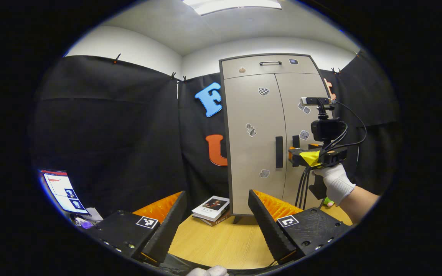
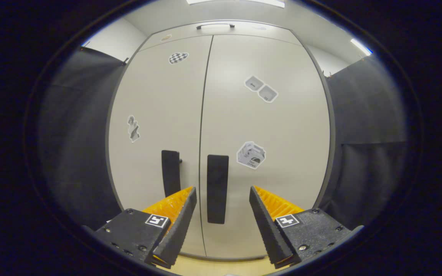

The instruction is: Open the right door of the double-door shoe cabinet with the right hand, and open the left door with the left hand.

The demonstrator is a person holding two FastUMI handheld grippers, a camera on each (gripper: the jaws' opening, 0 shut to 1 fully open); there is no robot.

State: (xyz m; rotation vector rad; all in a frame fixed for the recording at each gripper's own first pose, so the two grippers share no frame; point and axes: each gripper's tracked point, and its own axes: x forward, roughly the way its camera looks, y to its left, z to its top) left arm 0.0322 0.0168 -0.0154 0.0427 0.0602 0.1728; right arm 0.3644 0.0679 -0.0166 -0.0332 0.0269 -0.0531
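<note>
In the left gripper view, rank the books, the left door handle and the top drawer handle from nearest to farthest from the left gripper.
1. Books: on the table between the left gripper's open fingers, just ahead.
2. Left door handle: farther back, mid-height on the cabinet, to the right.
3. Drawer handle: highest, at the cabinet's top.

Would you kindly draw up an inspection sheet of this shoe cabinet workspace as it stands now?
Surface: wooden table, bare in front.
Job's things: shoe cabinet, left door and right door both closed; right handle between the right gripper's open fingers, untouched.
Clutter: books beside cabinet; screen at left.
Grippers: left gripper open, far back; right gripper open.
Cables: black cables on right gripper's camera.
Surroundings: black cloth walls.
</note>
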